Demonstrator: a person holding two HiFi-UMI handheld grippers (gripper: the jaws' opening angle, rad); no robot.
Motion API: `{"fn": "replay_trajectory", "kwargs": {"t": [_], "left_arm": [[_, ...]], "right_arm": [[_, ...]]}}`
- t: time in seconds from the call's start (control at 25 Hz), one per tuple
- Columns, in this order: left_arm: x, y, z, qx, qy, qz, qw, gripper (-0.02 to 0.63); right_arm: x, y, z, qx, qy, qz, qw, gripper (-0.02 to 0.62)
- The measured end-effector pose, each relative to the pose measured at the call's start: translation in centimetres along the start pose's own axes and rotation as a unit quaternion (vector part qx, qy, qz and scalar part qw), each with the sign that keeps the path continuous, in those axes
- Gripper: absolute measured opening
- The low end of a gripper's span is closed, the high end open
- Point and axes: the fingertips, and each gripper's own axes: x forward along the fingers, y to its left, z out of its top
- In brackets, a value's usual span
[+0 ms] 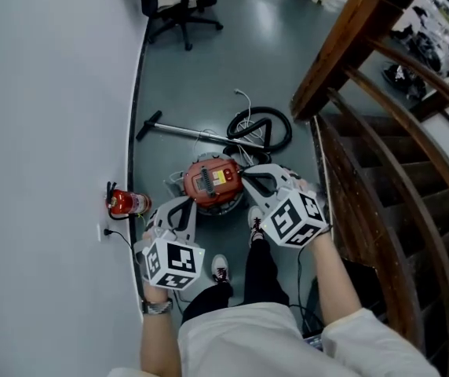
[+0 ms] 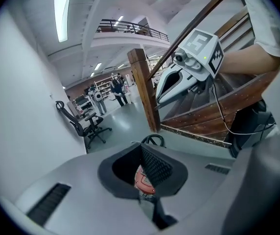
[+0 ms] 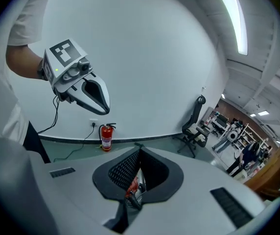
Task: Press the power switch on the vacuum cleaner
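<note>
Though apart, left gripper (image 1: 179, 207), right gripper (image 1: 256, 181) slope downward.

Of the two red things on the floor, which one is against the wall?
The fire extinguisher, beside the wall socket; the vacuum cleaner sits out on the open floor.

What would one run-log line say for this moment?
vacuum cleaner: on floor, nothing touching it | left gripper: shut, empty, held above it | right gripper: shut, empty, held above it

From my head, one camera looked steeply down onto the vacuum cleaner (image 1: 211, 181); cameras riding my left gripper (image 1: 180, 204) and right gripper (image 1: 250, 179) glimpsed it between their fingers (image 2: 154, 168).
</note>
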Motion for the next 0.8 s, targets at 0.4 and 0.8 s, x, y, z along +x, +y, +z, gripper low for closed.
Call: {"fn": "replay_trajectory", "kwargs": {"t": [0.4,0.8], "left_arm": [[-4.3,0.2,3.4,0.010,-0.040,0.011,0.9991,0.000],[-8.7,2.2,7.5,0.039,-0.093,0.027,0.9945,0.000]], "right_arm": [[-5.9,-0.7,3.6,-0.005,-0.012,-0.054,0.998,0.028],[-11.2,-0.5,7.0,-0.013,-0.019,-0.112,0.993,0.028]]}}
